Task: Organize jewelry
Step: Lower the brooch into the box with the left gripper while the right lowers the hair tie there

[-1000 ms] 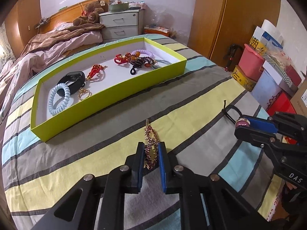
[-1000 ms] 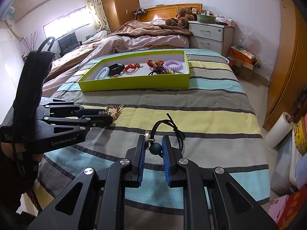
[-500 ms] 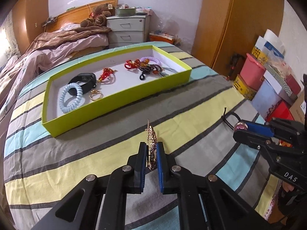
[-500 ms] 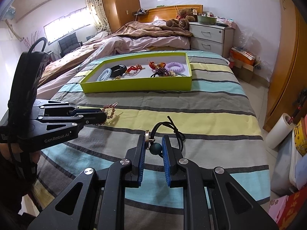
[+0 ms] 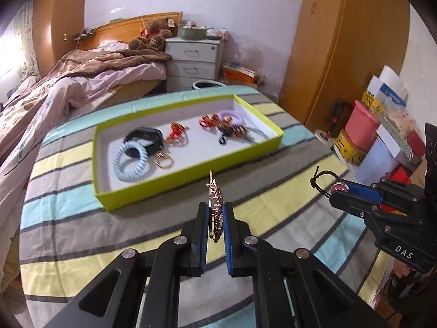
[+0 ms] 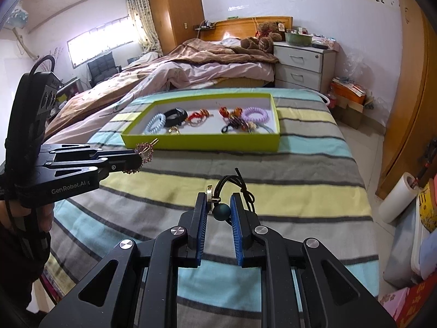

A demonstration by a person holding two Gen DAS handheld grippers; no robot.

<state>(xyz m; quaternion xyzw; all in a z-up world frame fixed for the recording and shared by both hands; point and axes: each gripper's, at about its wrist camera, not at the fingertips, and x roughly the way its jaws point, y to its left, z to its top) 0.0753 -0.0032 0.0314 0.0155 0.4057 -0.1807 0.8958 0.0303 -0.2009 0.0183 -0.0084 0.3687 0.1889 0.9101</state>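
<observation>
My left gripper (image 5: 214, 213) is shut on a gold and purple beaded hair clip (image 5: 215, 201), held above the striped bedspread. In the right wrist view the same clip (image 6: 146, 151) sticks out of the left gripper (image 6: 138, 161) at the left. My right gripper (image 6: 218, 207) is shut on a black cord bracelet with a dark teal bead (image 6: 221, 211) and a small metal ring. A lime-green tray (image 5: 191, 176) lies ahead on the bed. It holds a light blue coil bracelet (image 5: 131, 158), a black band (image 5: 144, 136), gold rings (image 5: 164, 161), red ornaments and a purple coil (image 5: 232, 114).
Striped bedspread (image 5: 82, 218) covers the near bed. A second bed with a brown and pink quilt (image 5: 68, 87) lies beyond at the left. White drawers (image 5: 194, 60) stand behind, a wooden wardrobe (image 5: 341, 54) and stacked boxes (image 5: 382, 136) at the right.
My left gripper closed fully on the hair clip and lifted it off the bedspread toward the tray. The right gripper kept still, holding the bracelet.
</observation>
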